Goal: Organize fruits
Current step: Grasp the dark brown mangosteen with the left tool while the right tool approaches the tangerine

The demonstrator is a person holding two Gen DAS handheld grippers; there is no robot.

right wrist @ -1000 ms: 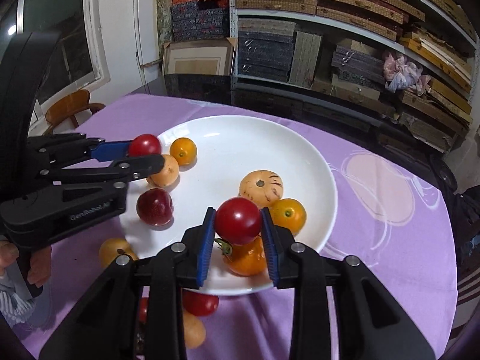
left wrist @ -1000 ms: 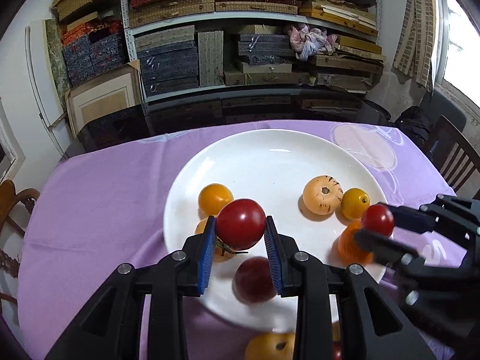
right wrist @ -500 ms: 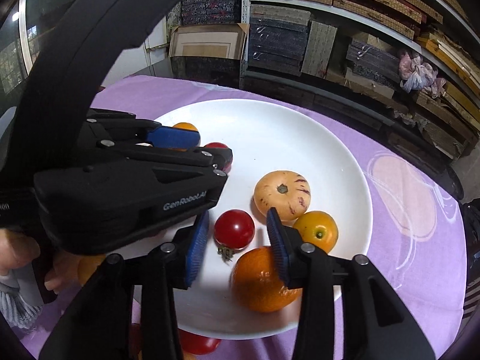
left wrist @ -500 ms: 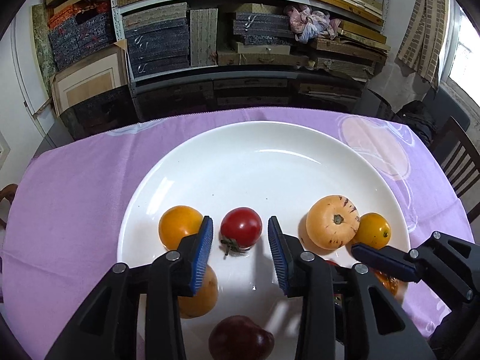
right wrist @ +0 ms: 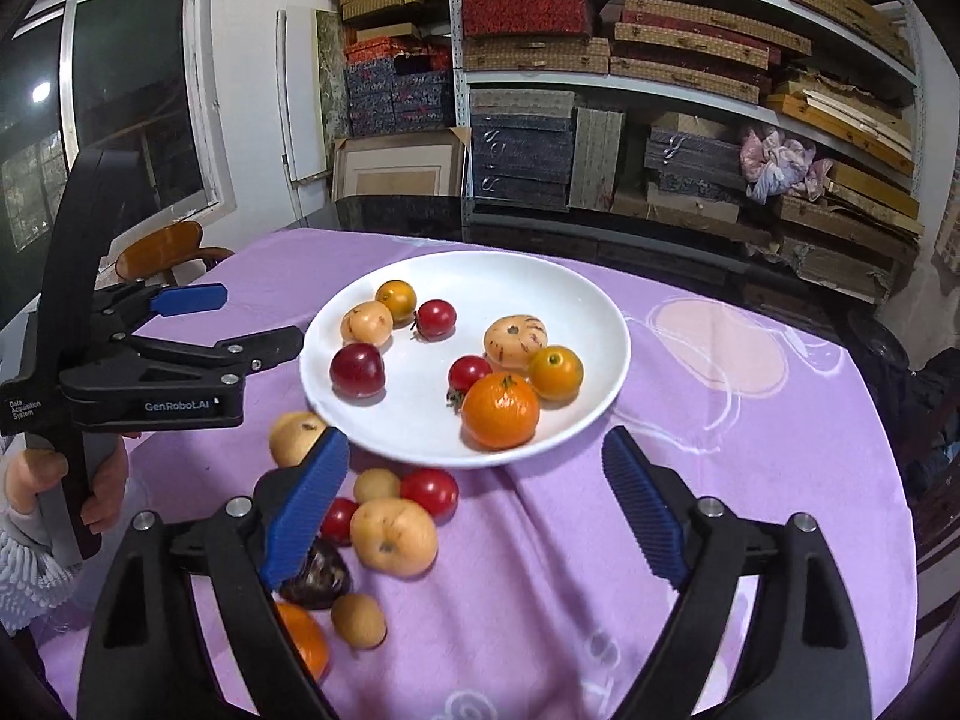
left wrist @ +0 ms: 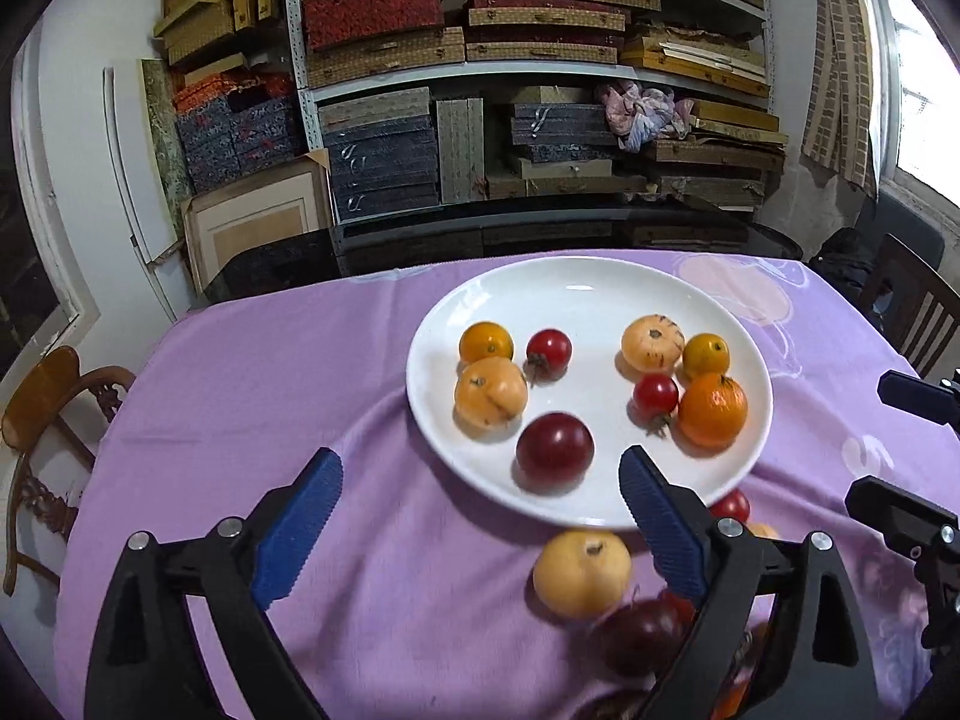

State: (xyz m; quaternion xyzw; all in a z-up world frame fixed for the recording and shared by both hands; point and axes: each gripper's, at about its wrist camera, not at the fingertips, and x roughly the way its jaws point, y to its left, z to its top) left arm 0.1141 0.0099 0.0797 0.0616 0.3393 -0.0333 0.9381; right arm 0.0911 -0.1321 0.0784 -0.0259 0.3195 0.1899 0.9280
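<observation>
The remaining loose fruits lie in a cluster on the purple-clothed bench, just off the near rim of the white plate; they sit directly below and slightly left of the right gripper and under the right finger of the left gripper, so either hand is near. Both grippers have just been opening and stand released with nothing between the jaws. The fruits are small and round, with no long axis: pale yellow, red, dark purple and orange.
</observation>
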